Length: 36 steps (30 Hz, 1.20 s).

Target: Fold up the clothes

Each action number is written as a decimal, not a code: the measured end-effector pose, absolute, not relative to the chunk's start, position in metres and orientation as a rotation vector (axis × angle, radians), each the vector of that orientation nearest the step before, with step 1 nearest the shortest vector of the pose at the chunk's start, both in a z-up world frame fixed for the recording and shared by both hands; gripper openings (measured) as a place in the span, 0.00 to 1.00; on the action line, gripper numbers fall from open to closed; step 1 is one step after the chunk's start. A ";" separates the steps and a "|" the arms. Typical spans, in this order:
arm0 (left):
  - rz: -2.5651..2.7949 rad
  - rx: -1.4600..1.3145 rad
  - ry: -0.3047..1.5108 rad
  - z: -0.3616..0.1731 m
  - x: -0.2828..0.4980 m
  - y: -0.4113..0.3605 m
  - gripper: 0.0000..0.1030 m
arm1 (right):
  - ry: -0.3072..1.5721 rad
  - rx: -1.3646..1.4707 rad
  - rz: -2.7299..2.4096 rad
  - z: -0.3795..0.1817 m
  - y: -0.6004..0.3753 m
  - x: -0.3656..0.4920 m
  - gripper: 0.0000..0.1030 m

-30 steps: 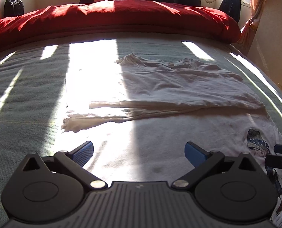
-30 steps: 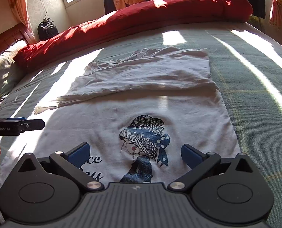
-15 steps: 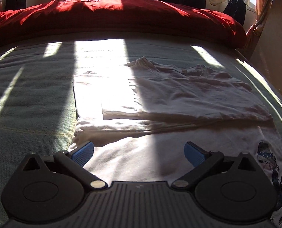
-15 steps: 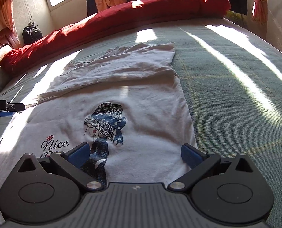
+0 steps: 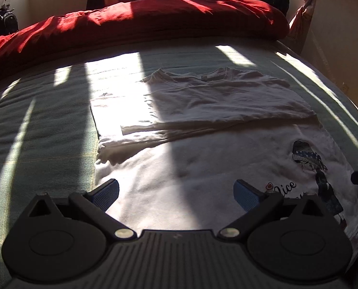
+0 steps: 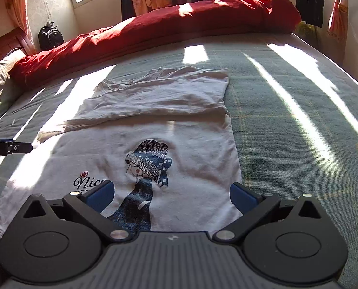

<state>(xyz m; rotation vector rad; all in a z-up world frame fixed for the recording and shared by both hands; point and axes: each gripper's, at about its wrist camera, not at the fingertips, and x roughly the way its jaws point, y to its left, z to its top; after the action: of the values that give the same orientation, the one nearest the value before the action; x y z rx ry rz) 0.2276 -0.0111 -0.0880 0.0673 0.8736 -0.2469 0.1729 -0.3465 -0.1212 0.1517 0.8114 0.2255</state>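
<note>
Both grippers are wide open above the near part of a white T-shirt on the bed, and they hold nothing.

The left gripper (image 5: 176,193) has its blue pads (image 5: 105,192) spread far apart, and it points low and forward over the near left part of the T-shirt (image 5: 203,168). The right gripper (image 6: 171,196) is open in the same way and is over the printed figure (image 6: 147,166), near the right edge of the shirt. Each gripper shows at the side of the other camera's view, so they are beside each other and apart. The T-shirt lies flat on the green bedsheet (image 6: 287,120), and its far part is folded over toward the near part. Behind it, a red duvet (image 5: 155,21) lies rolled along the far side of the bed.
</note>
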 end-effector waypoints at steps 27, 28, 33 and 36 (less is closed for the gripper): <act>-0.299 0.201 0.900 -0.114 0.132 -0.064 0.98 | 0.854 -0.060 0.363 -0.115 -0.308 0.140 1.00; -0.306 0.215 0.896 -0.116 0.134 -0.070 0.98 | 0.853 -0.071 0.371 -0.115 -0.303 0.142 1.00; -0.356 0.294 0.902 -0.131 0.127 -0.091 0.98 | 0.903 -0.125 0.390 -0.140 -0.283 0.137 1.00; -0.375 0.309 0.928 -0.142 0.116 -0.089 0.98 | 0.941 -0.153 0.387 -0.156 -0.278 0.131 1.00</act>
<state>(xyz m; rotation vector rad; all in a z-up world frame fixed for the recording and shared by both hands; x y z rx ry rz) 0.1164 -0.0894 -0.1421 0.3087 0.9276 -0.3746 0.1310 -0.2775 -0.1564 -0.1531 0.9414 0.3872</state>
